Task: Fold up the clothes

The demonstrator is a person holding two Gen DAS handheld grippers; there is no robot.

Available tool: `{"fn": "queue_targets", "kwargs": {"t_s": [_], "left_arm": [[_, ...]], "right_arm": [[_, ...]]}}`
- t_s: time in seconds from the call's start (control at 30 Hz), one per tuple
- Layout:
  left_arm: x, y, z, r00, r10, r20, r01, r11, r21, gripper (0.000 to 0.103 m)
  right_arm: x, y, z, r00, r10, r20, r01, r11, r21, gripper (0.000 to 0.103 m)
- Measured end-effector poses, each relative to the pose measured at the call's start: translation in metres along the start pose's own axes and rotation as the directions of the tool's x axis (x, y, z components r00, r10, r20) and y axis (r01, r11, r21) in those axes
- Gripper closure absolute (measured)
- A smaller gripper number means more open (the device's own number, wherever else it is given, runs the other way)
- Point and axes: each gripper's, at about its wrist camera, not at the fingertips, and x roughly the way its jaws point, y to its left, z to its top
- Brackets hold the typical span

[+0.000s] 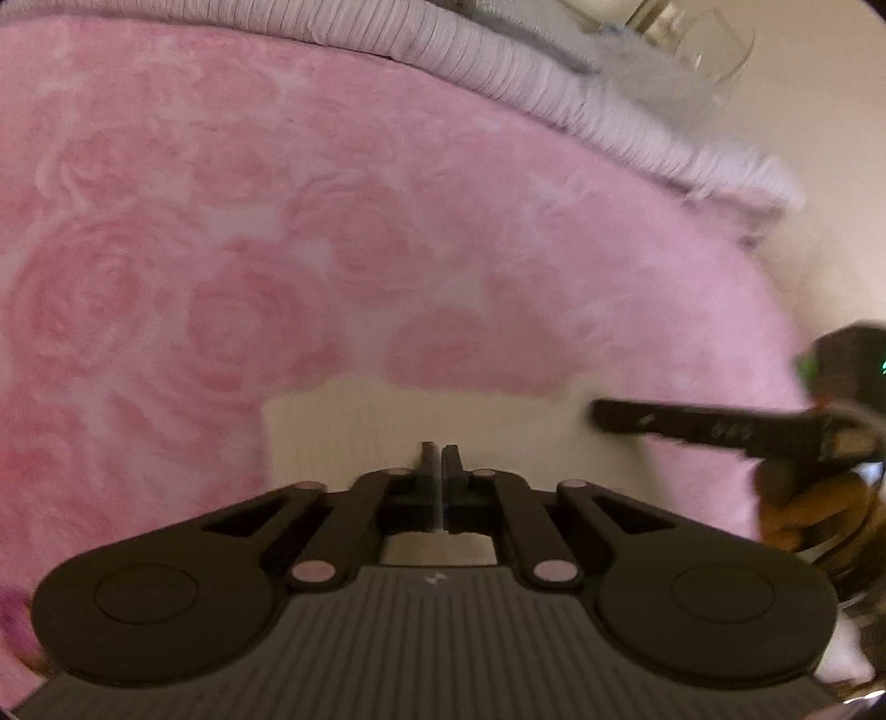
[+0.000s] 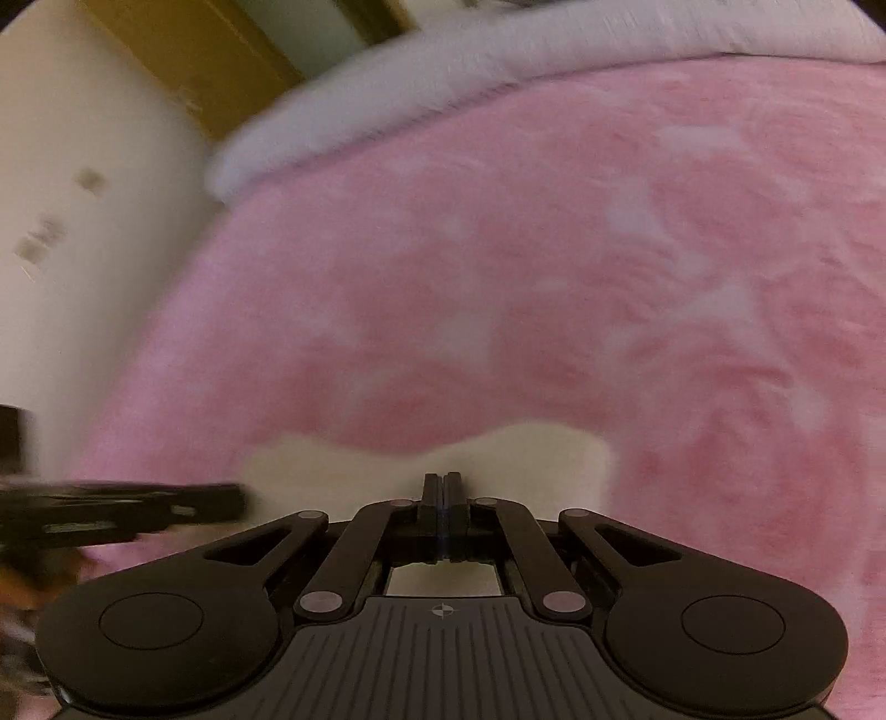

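A cream-coloured garment (image 1: 360,432) lies on a pink rose-patterned blanket (image 1: 332,249). My left gripper (image 1: 441,451) is shut on the garment's near edge. The right gripper reaches in from the right of the left wrist view (image 1: 601,416), over the garment's right side. In the right wrist view my right gripper (image 2: 441,482) is shut on the cream garment (image 2: 332,471), whose edge spreads to both sides of the fingertips. The left gripper shows at the left (image 2: 238,501). Both views are motion-blurred.
The pink blanket (image 2: 554,277) covers a bed with a pale ribbed cover (image 1: 498,72) at its far edge. A cream wall (image 2: 66,221) and a yellow-brown frame (image 2: 194,61) stand beyond the bed's left side. A clear container (image 1: 703,50) sits at the far right.
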Motion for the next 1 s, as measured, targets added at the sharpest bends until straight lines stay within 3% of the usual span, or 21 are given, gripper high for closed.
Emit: {"fn": "queue_targets", "kwargs": {"t_s": [0.13,0.23,0.3,0.4,0.43,0.5,0.53,0.57,0.67,0.77,0.8,0.87,0.9,0.93,1.0], "left_arm": [[-0.041,0.022,0.007,0.998,0.06,0.027,-0.057,0.993,-0.1,0.1],[-0.08,0.029,-0.002,0.999,-0.031,0.024,0.034,0.992,-0.124,0.1],[-0.095,0.022,-0.015,0.996,-0.088,-0.001,0.087,0.992,-0.091,0.1],[-0.093,0.009,-0.047,0.982,-0.17,-0.085,0.164,0.984,-0.07,0.099],[-0.089,0.007,-0.057,0.976,-0.185,-0.119,0.179,0.982,-0.062,0.099],[-0.074,0.002,-0.078,0.967,-0.145,-0.209,0.147,0.989,-0.008,0.095],[-0.074,0.004,-0.082,0.969,-0.144,-0.202,0.144,0.989,-0.01,0.093],[-0.076,0.007,-0.085,0.971,-0.147,-0.188,0.146,0.989,-0.017,0.091],[-0.089,0.024,-0.08,0.961,-0.158,-0.228,0.141,0.986,-0.089,0.094],[-0.109,0.046,-0.079,0.966,-0.137,-0.218,0.107,0.984,-0.144,0.068],[-0.112,0.055,-0.079,0.968,-0.137,-0.212,0.1,0.979,-0.176,0.067],[-0.111,0.072,-0.081,0.962,-0.183,-0.203,0.123,0.953,-0.277,0.066],[-0.109,0.078,-0.082,0.955,-0.22,-0.201,0.145,0.932,-0.333,0.064],[-0.103,0.086,-0.085,0.936,-0.291,-0.198,0.186,0.887,-0.423,0.062],[-0.092,0.094,-0.094,0.914,-0.373,-0.162,0.228,0.799,-0.556,0.062]], "right_arm": [[-0.033,-0.006,0.004,0.99,-0.127,0.058,0.114,0.974,0.198,0.103],[-0.075,0.012,-0.009,0.995,-0.037,0.088,0.014,0.969,0.247,0.103],[-0.095,0.04,-0.027,0.996,-0.042,0.076,0.023,0.972,0.233,0.103],[-0.108,0.08,-0.073,0.992,-0.123,0.035,0.111,0.964,0.241,0.103],[-0.106,0.085,-0.09,0.989,-0.151,0.013,0.141,0.948,0.286,0.103],[-0.1,0.089,-0.124,0.978,-0.207,-0.026,0.201,0.9,0.388,0.103],[-0.098,0.089,-0.14,0.972,-0.234,-0.03,0.223,0.869,0.442,0.103],[-0.103,0.091,-0.153,0.967,-0.254,0.022,0.21,0.84,0.5,0.103],[-0.114,0.093,-0.162,0.965,-0.261,0.027,0.196,0.783,0.591,0.103],[-0.126,0.103,-0.154,0.958,-0.285,-0.036,0.259,0.801,0.54,0.102],[-0.129,0.103,-0.153,0.958,-0.285,-0.039,0.262,0.809,0.526,0.099],[-0.135,0.103,-0.152,0.958,-0.284,-0.043,0.266,0.823,0.502,0.087],[-0.136,0.097,-0.153,0.961,-0.275,-0.038,0.254,0.817,0.517,0.071],[-0.136,0.088,-0.152,0.964,-0.263,-0.03,0.236,0.805,0.544,0.053],[-0.133,0.07,-0.15,0.972,-0.236,-0.013,0.197,0.78,0.593,0.043]]}}
